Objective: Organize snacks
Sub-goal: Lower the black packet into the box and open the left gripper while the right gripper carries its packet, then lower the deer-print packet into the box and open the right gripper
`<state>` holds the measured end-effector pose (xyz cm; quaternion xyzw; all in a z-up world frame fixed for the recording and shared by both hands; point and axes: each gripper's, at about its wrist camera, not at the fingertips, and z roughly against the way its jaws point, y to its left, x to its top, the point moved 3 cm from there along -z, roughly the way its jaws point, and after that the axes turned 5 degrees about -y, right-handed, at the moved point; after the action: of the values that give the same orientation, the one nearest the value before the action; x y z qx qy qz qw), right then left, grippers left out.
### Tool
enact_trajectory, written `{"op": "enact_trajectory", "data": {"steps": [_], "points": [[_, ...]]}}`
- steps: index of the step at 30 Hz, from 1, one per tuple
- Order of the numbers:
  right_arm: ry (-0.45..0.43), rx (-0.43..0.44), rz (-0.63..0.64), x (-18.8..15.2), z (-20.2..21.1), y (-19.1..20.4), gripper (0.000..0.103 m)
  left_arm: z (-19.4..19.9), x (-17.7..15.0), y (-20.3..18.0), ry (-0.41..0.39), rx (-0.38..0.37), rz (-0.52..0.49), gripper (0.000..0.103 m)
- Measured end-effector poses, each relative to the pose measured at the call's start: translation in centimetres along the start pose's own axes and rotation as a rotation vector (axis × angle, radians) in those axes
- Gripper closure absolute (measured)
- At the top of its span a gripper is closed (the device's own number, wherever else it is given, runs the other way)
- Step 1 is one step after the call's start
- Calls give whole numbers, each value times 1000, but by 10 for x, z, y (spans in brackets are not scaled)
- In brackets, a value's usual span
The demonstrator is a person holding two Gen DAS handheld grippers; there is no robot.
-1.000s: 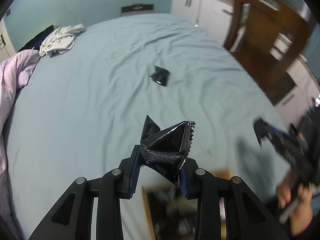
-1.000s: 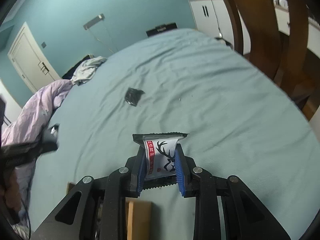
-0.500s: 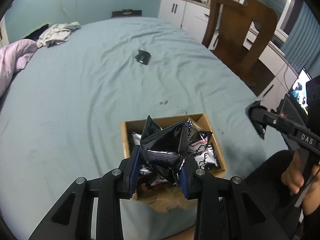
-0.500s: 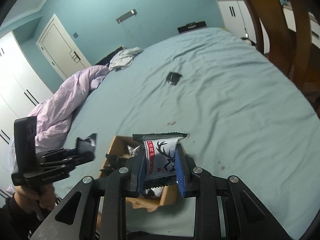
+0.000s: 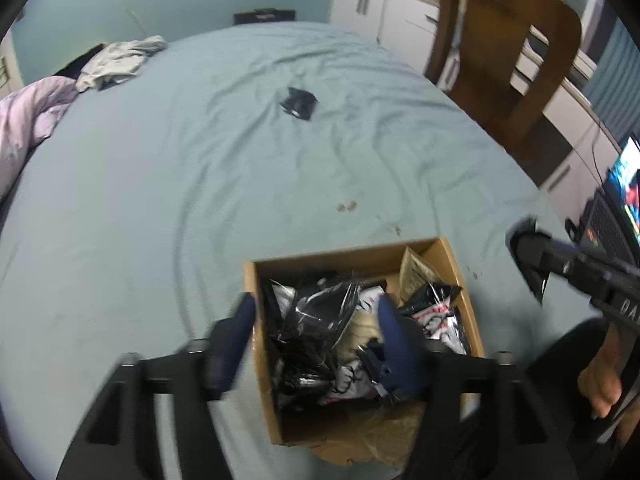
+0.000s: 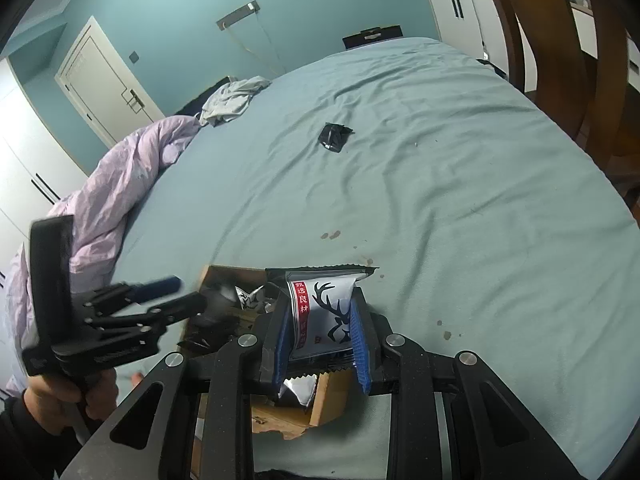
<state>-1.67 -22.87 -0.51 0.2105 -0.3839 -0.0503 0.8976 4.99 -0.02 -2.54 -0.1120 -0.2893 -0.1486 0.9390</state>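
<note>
Left gripper (image 5: 316,344) low centre over box (image 5: 460,276), fingers just spread, black packet (image 5: 320,320) loose inside. Right gripper (image 6: 320,344) pinching white packet (image 6: 320,312) above box. Last packet (image 6: 334,136) upper centre on bed (image 6: 460,184). Light, crinkly, slippery foil; best pinched across crimped edge.

Both hand-held grippers are matte black linkage frames with silver screws and ribbed blue pads (image 6: 358,350). White lettering marks the right gripper (image 5: 532,258). A dark sleeve (image 6: 16,420) covers the left wrist.
</note>
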Motion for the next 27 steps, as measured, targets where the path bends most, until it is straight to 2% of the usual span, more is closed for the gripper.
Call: {"op": "enact_trajectory", "data": {"steps": [3,6,14,21,25,27], "points": [[12,-15,27,-2,-4,4,78,16,5,8,-72,59,0,31],[11,-24,58,-1,-3,8,78,25,6,17,-99,97,4,29],[41,-9,123,-5,-17,26,78,37,-4,34,-66,136,39,29],[98,25,262,-21,-39,60,78,34,-5,41,-68,173,64,29],[114,-45,337,-28,-49,68,78,28,-5,41,-59,192,61,29],[116,-92,331,-29,-54,66,77,29,-3,39,-64,188,55,29]]}}
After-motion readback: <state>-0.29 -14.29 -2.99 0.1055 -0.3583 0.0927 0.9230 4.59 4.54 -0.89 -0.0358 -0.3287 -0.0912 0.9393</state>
